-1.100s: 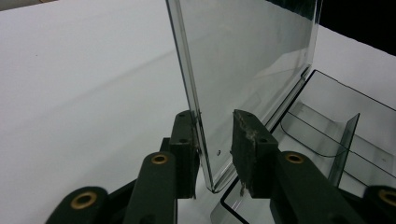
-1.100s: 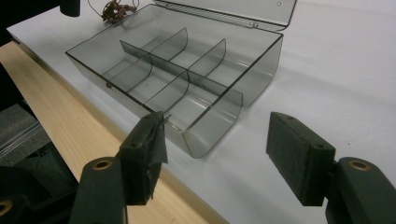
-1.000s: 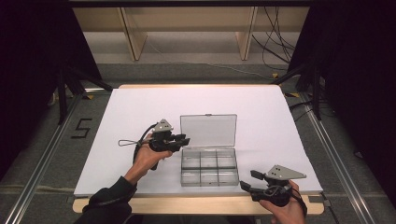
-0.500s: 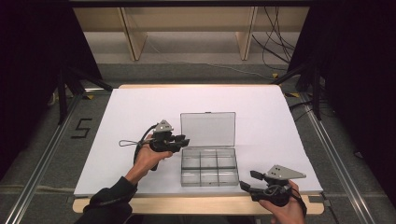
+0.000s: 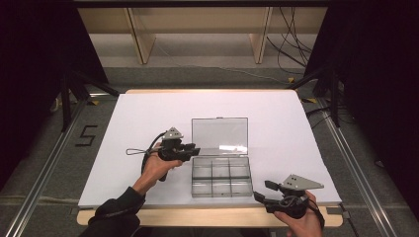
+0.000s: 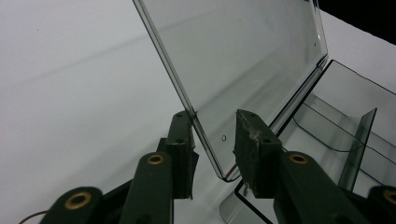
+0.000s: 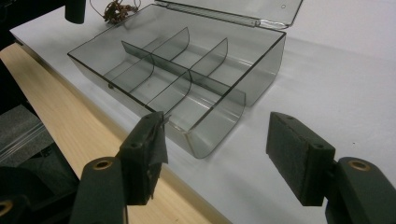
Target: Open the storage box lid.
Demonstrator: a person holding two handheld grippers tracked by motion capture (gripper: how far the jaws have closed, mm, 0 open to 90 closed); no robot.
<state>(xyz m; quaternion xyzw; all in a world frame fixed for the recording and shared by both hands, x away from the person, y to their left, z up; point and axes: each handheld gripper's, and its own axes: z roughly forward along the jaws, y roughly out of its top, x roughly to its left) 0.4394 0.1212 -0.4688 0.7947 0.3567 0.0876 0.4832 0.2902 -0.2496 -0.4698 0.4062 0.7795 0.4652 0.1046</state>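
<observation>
On the desk a clear plastic box, judged light, stiff and slippery, lies open, its lid edge straddled, ungripped, by the left gripper; the right gripper gapes empty just beside it.

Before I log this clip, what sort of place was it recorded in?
Probably a lab or data-collection rig, not a home. A white-covered table stands between dark curtains and metal floor rails, loose cables trail on the floor behind, and the person holds a left gripper and right gripper beside a clear compartment box.
</observation>
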